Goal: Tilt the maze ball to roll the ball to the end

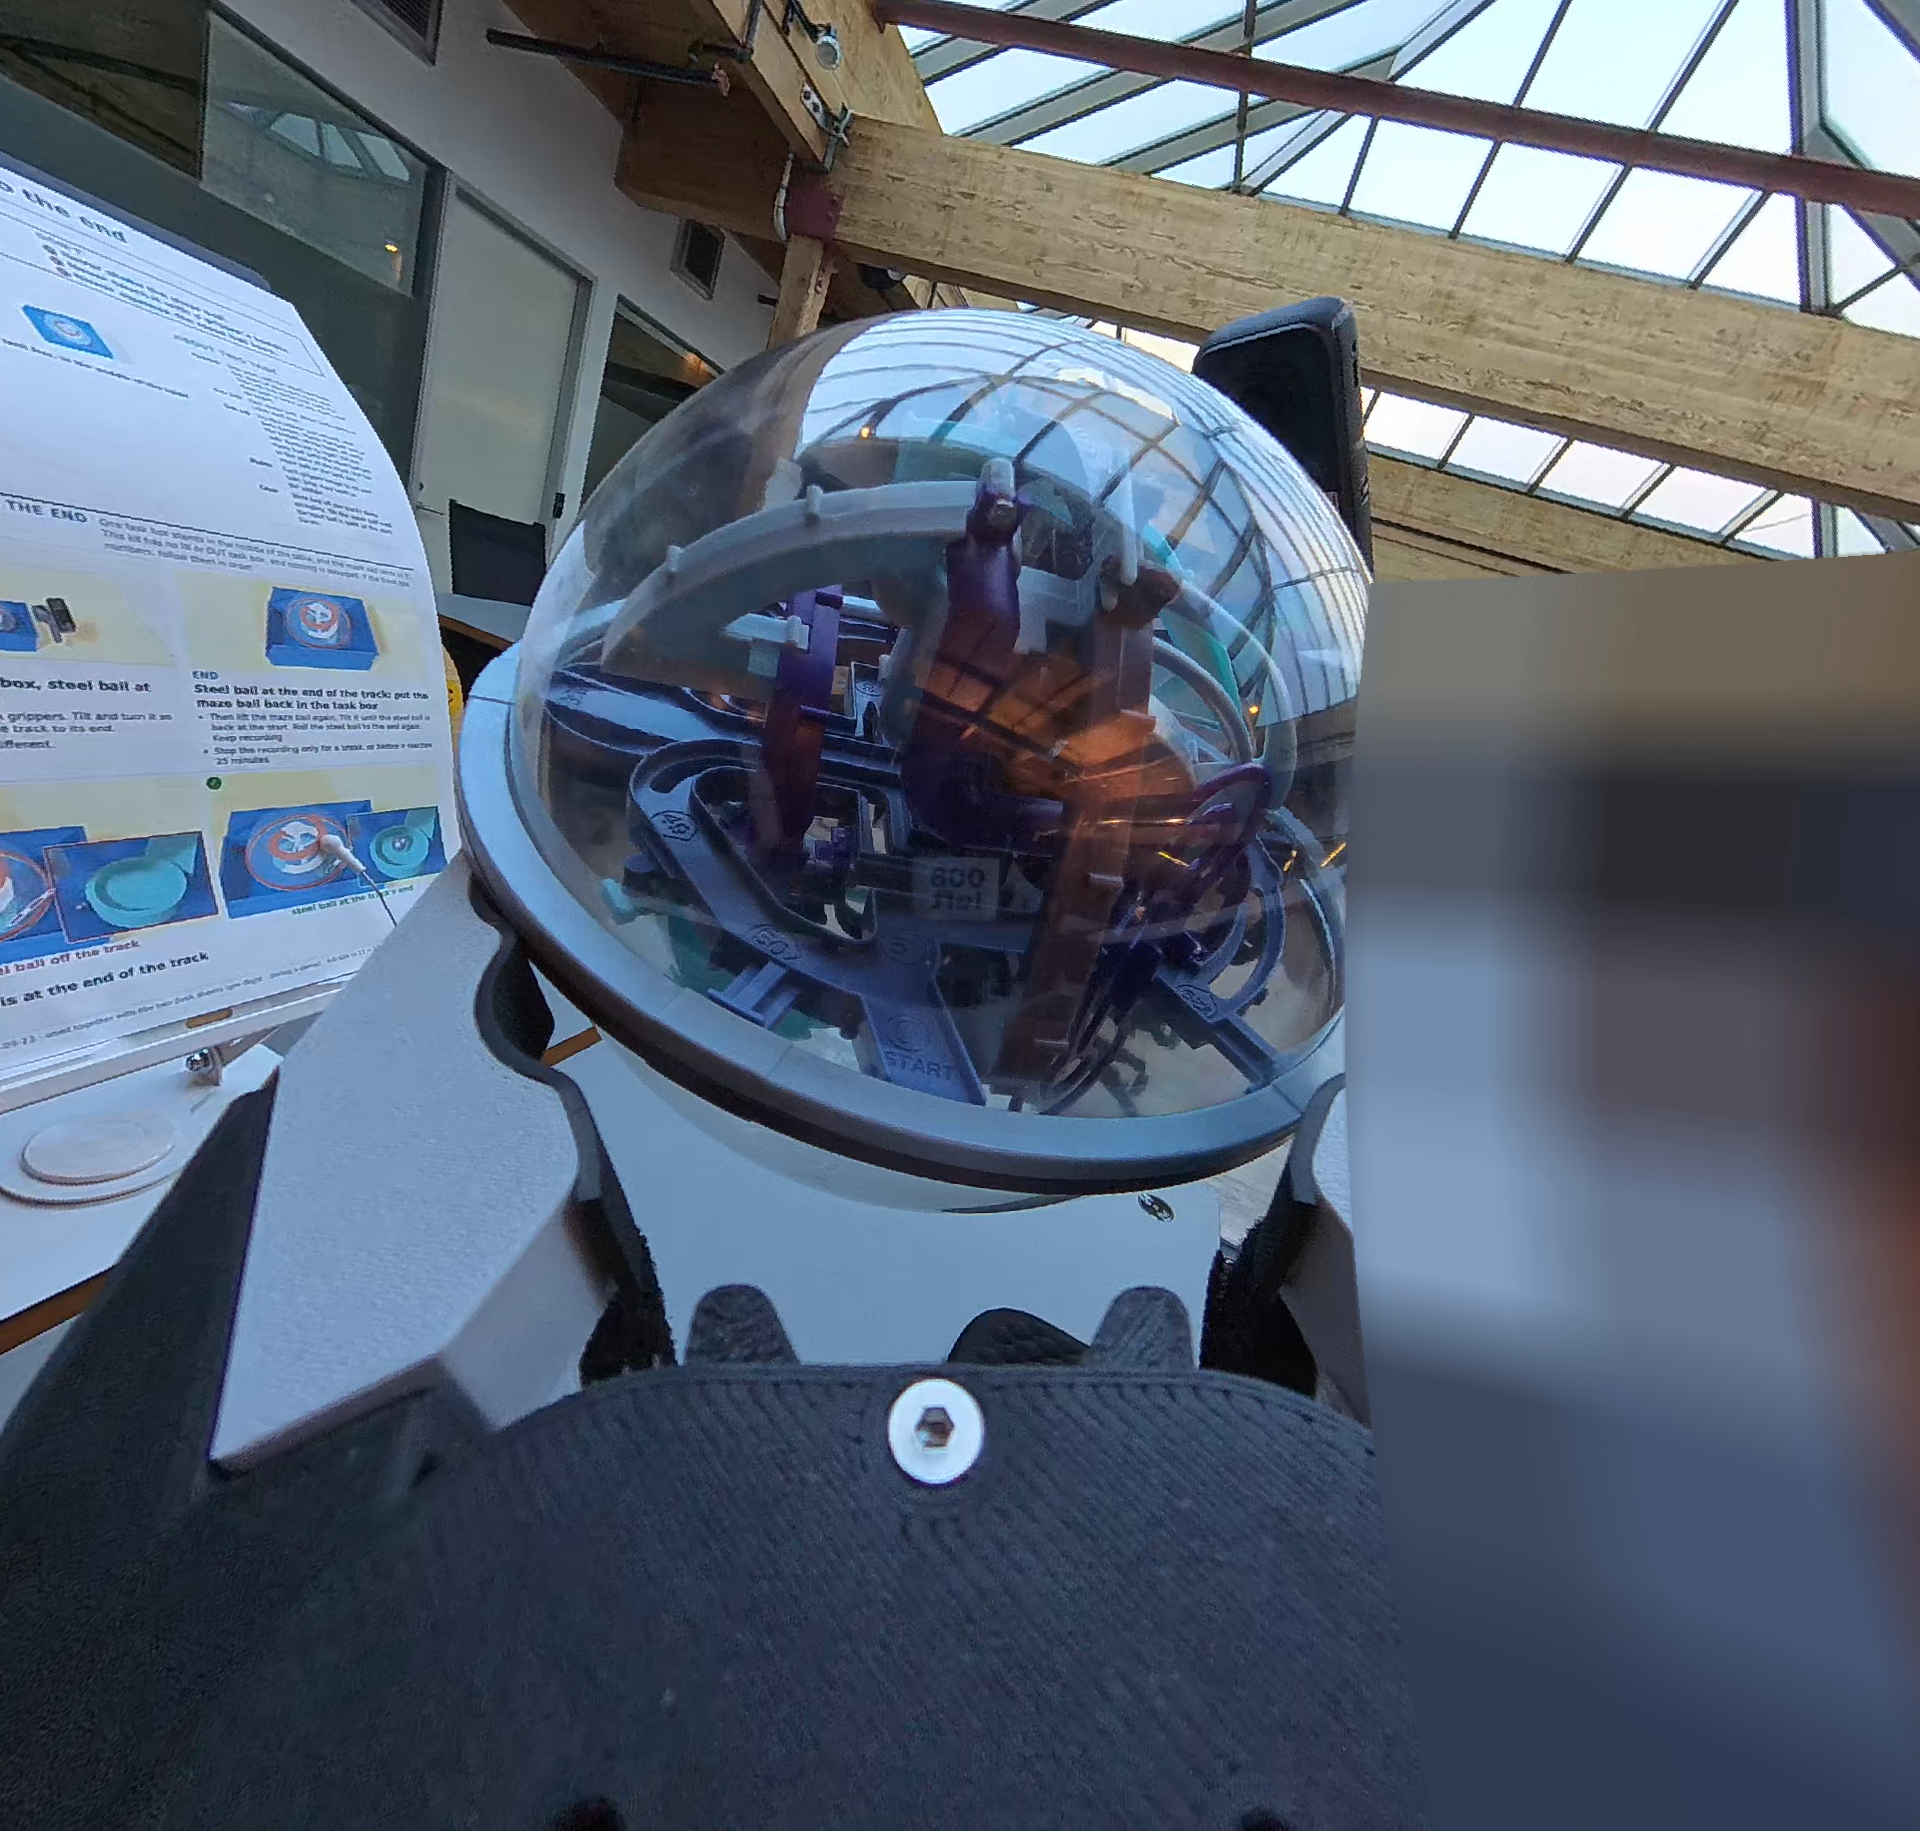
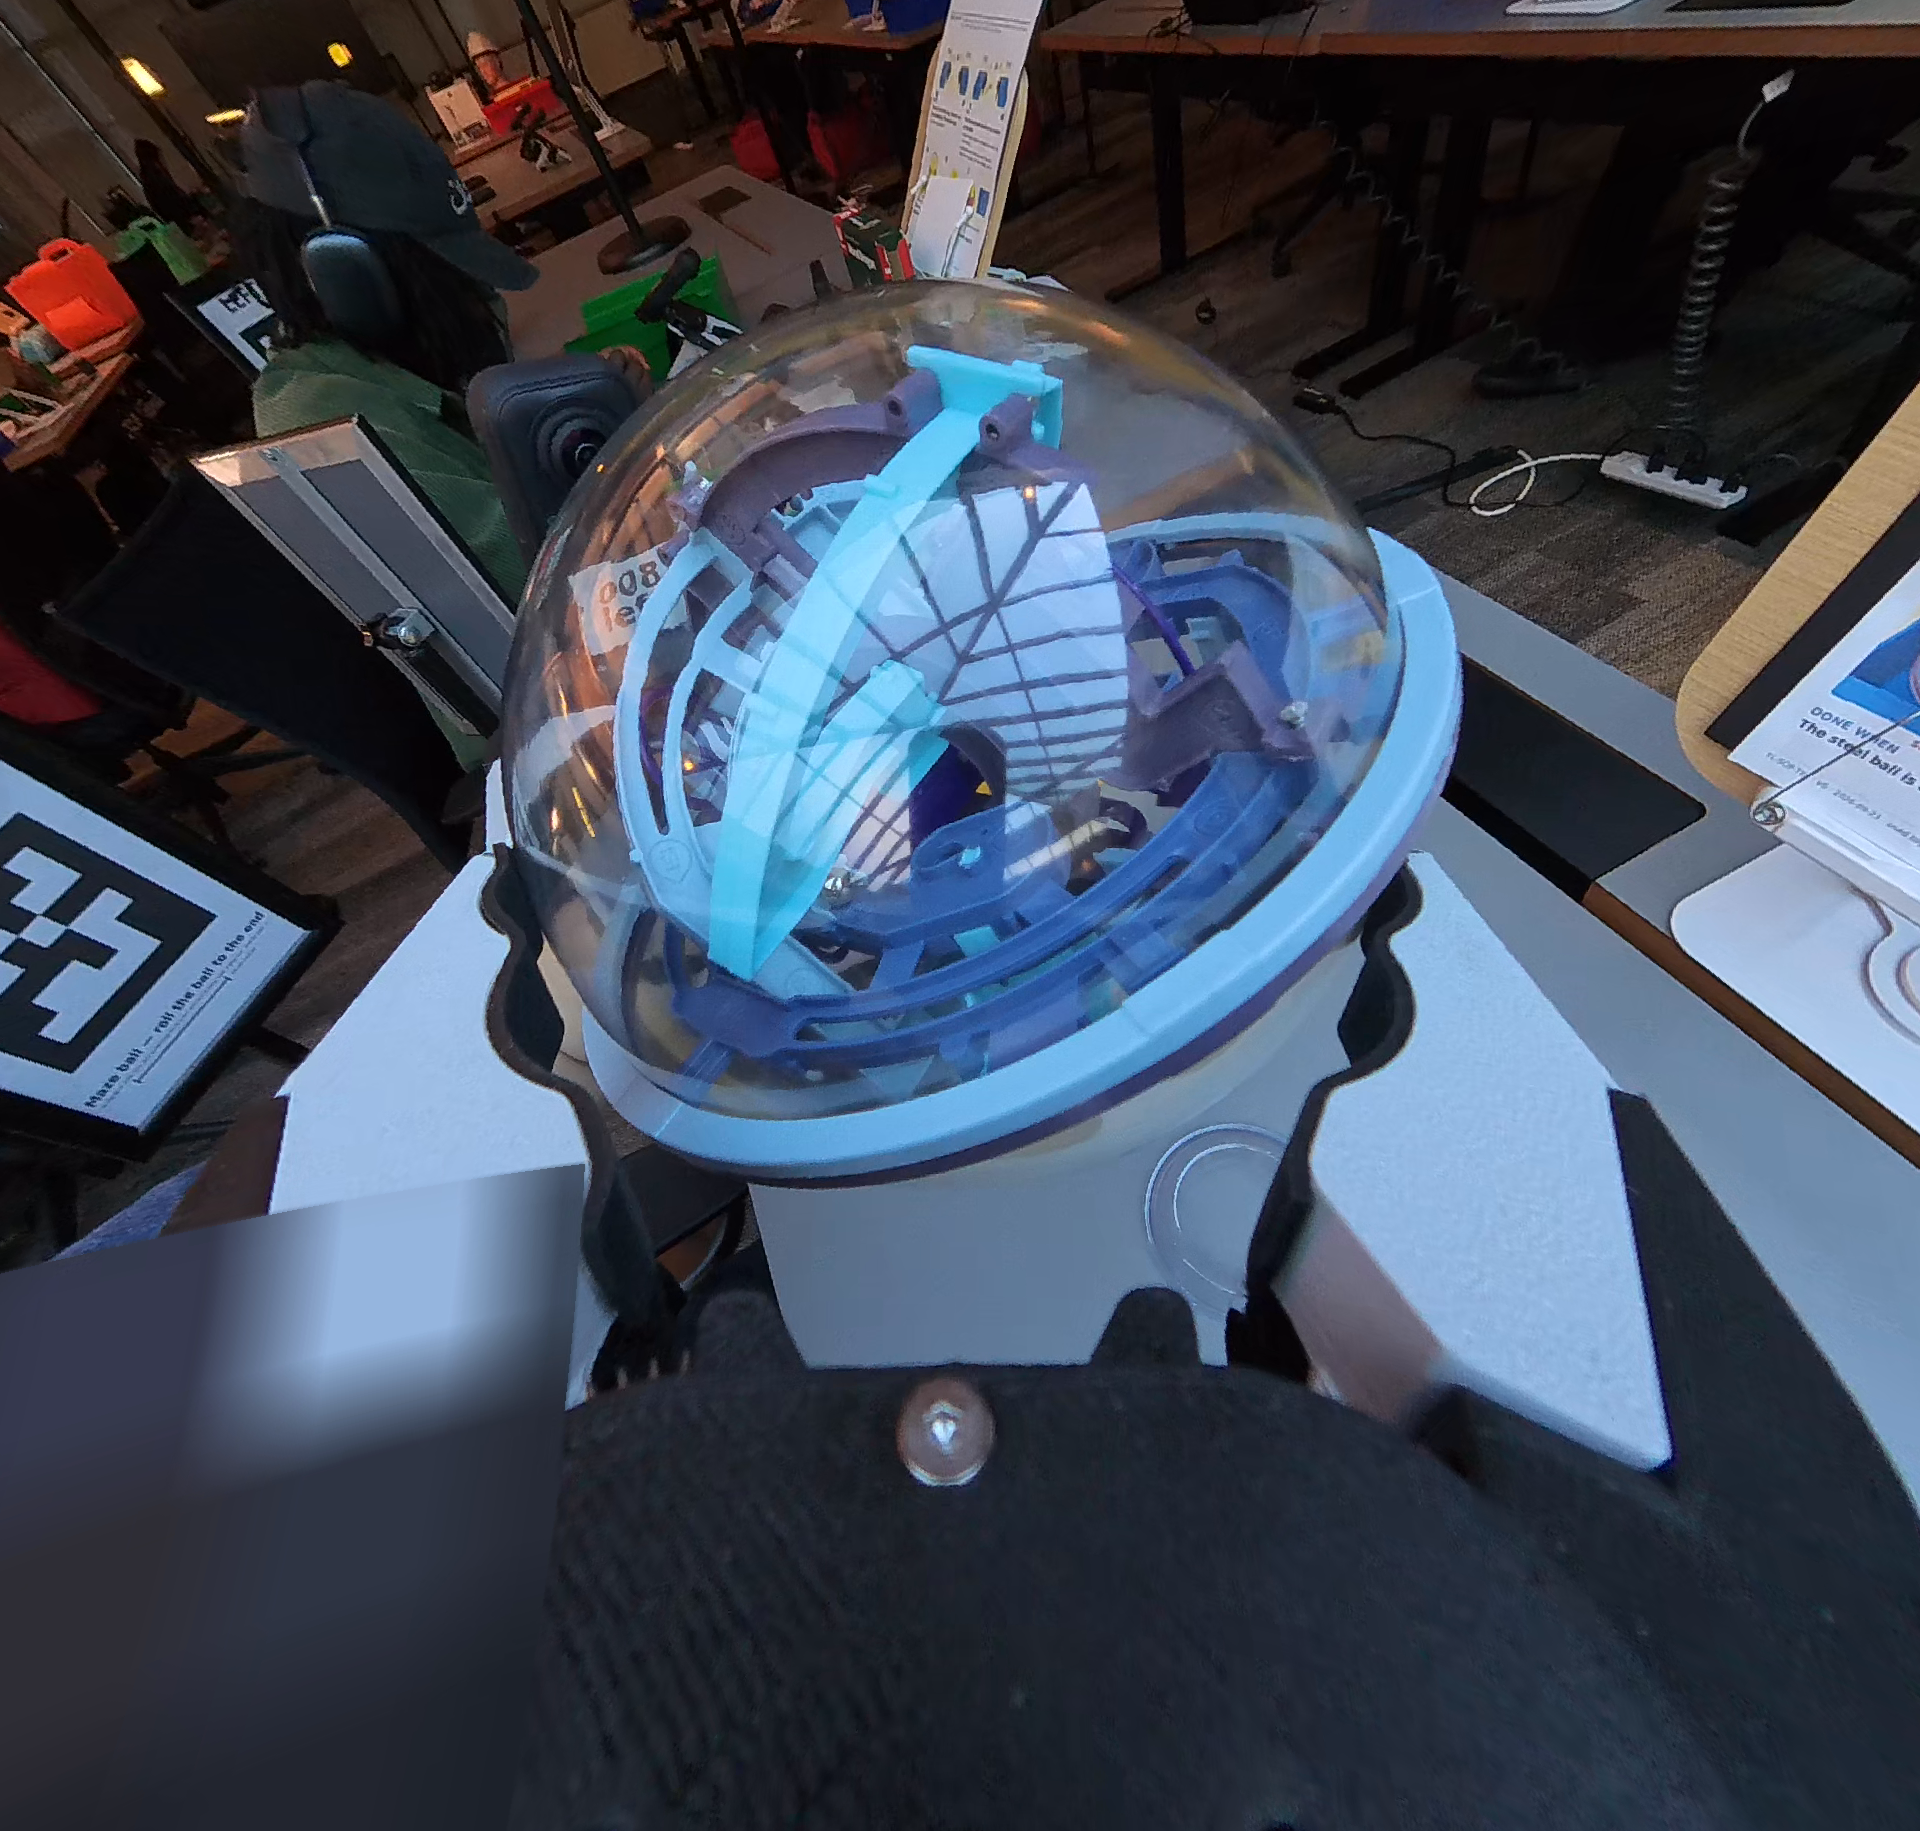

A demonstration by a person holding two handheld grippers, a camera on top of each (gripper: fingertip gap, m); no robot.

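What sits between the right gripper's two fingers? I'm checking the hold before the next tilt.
The maze ball fills the gap between the right gripper's white fingers, which cradle its lower half at the equator ring; the right wrist view shows this.

left gripper (image 1: 914, 1054) right finger behind mosaic patch, instruction sheet (image 1: 177, 638) cut off at left edge

Glass skylight (image 1: 1455, 36), timber beams (image 1: 1195, 223); desks (image 2: 1351, 25), perhaps carpet floor (image 2: 1455, 358).

The maze ball (image 2: 956, 732) sits between both grippers' fingers (image 2: 416, 1012), a small ball (image 2: 840, 883) inside it.
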